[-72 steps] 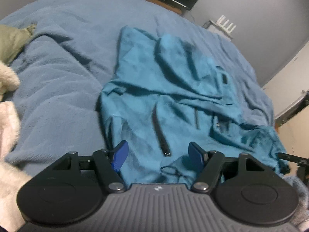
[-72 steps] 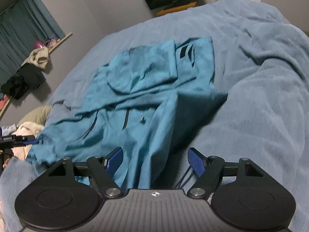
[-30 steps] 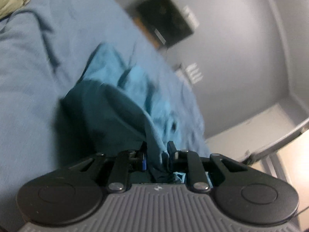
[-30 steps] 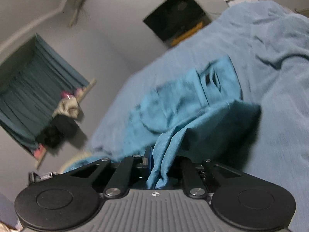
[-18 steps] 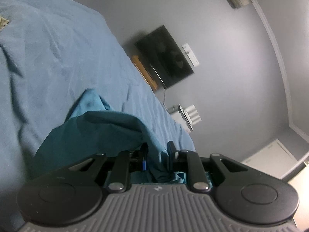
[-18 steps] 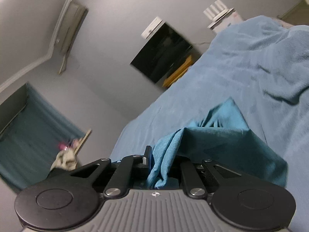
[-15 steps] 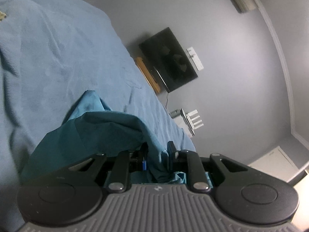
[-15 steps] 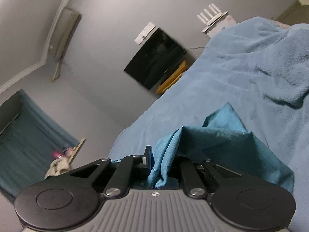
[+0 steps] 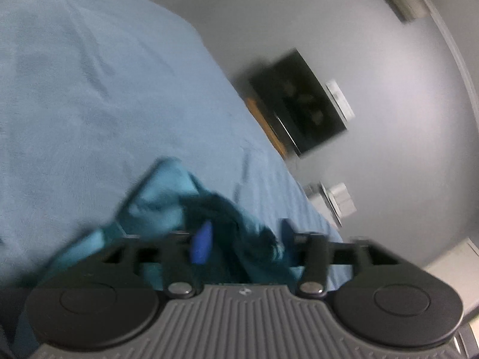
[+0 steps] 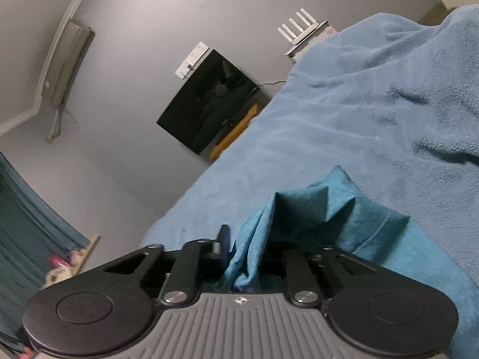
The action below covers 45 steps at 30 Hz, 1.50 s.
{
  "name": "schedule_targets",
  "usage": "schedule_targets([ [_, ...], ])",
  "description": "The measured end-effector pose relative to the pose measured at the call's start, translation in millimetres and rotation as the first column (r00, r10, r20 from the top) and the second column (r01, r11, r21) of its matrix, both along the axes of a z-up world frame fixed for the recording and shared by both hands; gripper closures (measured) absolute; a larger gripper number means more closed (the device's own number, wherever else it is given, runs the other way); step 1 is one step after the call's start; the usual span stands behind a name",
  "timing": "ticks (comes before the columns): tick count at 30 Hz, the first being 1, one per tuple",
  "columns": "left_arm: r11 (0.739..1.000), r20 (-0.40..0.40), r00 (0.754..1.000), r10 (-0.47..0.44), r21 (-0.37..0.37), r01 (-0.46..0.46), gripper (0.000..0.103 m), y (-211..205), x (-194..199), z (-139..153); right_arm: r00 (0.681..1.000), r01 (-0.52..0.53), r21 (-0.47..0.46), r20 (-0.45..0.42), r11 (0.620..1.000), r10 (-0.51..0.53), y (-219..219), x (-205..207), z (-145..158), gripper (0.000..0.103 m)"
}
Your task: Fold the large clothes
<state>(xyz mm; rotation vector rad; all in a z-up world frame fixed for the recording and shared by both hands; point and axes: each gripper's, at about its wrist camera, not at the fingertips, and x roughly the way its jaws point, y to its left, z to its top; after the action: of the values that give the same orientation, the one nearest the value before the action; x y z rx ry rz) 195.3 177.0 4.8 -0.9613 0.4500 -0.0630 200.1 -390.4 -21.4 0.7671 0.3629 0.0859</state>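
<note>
— What does the garment look like?

— Teal garment [image 10: 344,218], bunched between my fingers on the blue blanket [image 10: 374,113]. My left gripper [image 9: 244,239] and right gripper [image 10: 254,248] are both opening, cloth loose between them.

— Any writing?

— None readable.

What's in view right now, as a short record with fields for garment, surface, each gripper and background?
garment: teal garment, bunched, lying on the bed
surface: blue blanket
left gripper: jaws opening, teal cloth between them
right gripper: jaws opening, cloth fold between them
background: dark screen on grey wall; router beyond the bed
</note>
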Motion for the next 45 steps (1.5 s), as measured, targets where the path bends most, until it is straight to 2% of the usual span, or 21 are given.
schedule_targets([
  [1, 1.0, 0.007, 1.0, 0.026, 0.011, -0.026, 0.028, 2, -3, -5, 1.0, 0.002, -0.027, 0.001, 1.0, -0.002, 2, 2, -7, 0.054],
  [3, 0.998, 0.01, 0.999, 0.044, 0.039, -0.045, 0.027, 4, -7, -16, 1.0, 0.001, -0.061, 0.007, 0.998, -0.001, 3, 4, -16, 0.046],
  [5, 0.997, -0.018, 1.0, 0.009, 0.076, -0.008, 0.027, 0, -3, -24, 1.0, 0.016, -0.101, 0.027, 0.995, -0.013, 2, -1, -19, 0.044],
  [7, 0.992, -0.018, 0.999, -0.031, 0.123, 0.033, 0.027, -9, 0, -26, 0.995, 0.08, -0.184, 0.07, 0.98, -0.069, 4, -7, -13, 0.027],
  [9, 0.982, 0.004, 0.998, -0.065, 0.18, 0.063, 0.027, -23, 1, -23, 0.988, 0.114, -0.24, 0.126, 0.964, -0.086, 8, -13, -5, 0.026],
  [12, 0.949, 0.047, 0.989, -0.141, 0.292, 0.122, 0.027, -57, -2, -20, 0.988, 0.066, -0.371, 0.155, 0.926, -0.009, 28, -11, 1, 0.026],
  [15, 0.89, 0.058, 0.973, -0.222, 0.42, 0.178, 0.027, -91, -4, -24, 0.989, -0.028, -0.53, 0.107, 0.848, 0.099, 62, -4, -11, 0.029],
  [18, 0.812, 0.021, 0.957, -0.29, 0.535, 0.234, 0.027, -121, -5, -35, 0.985, -0.101, -0.666, 0.037, 0.739, 0.169, 91, 9, -30, 0.032],
  [20, 0.732, -0.023, 0.954, -0.299, 0.636, 0.245, 0.027, -140, -3, -44, 0.987, -0.118, -0.746, -0.019, 0.655, 0.157, 107, 22, -42, 0.035],
  [21, 0.693, -0.039, 0.955, -0.293, 0.68, 0.24, 0.027, -146, -1, -49, 0.989, -0.118, -0.763, -0.033, 0.636, 0.143, 111, 29, -47, 0.036],
  [22, 0.663, -0.057, 0.958, -0.281, 0.71, 0.237, 0.027, -149, 1, -55, 0.991, -0.119, -0.758, -0.048, 0.641, 0.127, 114, 41, -49, 0.036],
  [23, 0.658, -0.071, 0.96, -0.27, 0.714, 0.238, 0.027, -149, 4, -61, 0.993, -0.114, -0.741, -0.055, 0.662, 0.108, 112, 51, -51, 0.036],
  [26, 0.691, -0.116, 0.967, -0.227, 0.68, 0.244, 0.027, -140, 15, -73, 0.999, -0.045, -0.677, -0.029, 0.734, 0.034, 98, 68, -50, 0.04],
  [28, 0.698, -0.128, 0.972, -0.195, 0.679, 0.229, 0.027, -135, 18, -77, 1.0, 0.022, -0.627, -0.003, 0.779, -0.03, 84, 75, -49, 0.041],
  [30, 0.681, -0.136, 0.977, -0.167, 0.701, 0.214, 0.027, -130, 23, -82, 0.996, 0.069, -0.566, -0.008, 0.821, -0.09, 66, 88, -52, 0.041],
  [34, 0.648, -0.146, 0.977, -0.155, 0.732, 0.212, 0.026, -130, 30, -92, 0.986, 0.117, -0.489, -0.044, 0.864, -0.158, 37, 95, -62, 0.044],
  [35, 0.641, -0.148, 0.977, -0.151, 0.738, 0.211, 0.026, -131, 31, -94, 0.983, 0.134, -0.479, -0.045, 0.868, -0.177, 33, 94, -62, 0.044],
  [38, 0.621, -0.131, 0.982, -0.134, 0.761, 0.187, 0.026, -137, 28, -91, 0.971, 0.196, -0.494, -0.024, 0.847, -0.239, 22, 84, -50, 0.03],
  [40, 0.647, -0.095, 0.984, -0.154, 0.743, 0.173, 0.026, -140, 19, -82, 0.974, 0.212, -0.483, 0.03, 0.85, -0.225, 20, 72, -37, 0.021],
  [42, 0.67, -0.055, 0.977, -0.206, 0.719, 0.182, 0.026, -145, 12, -72, 0.977, 0.208, -0.509, 0.074, 0.835, -0.198, 27, 59, -24, 0.019],
  [45, 0.628, -0.022, 0.956, -0.293, 0.749, 0.21, 0.026, -166, 5, -62, 0.99, 0.129, -0.576, 0.117, 0.807, -0.075, 53, 33, -11, 0.016],
])
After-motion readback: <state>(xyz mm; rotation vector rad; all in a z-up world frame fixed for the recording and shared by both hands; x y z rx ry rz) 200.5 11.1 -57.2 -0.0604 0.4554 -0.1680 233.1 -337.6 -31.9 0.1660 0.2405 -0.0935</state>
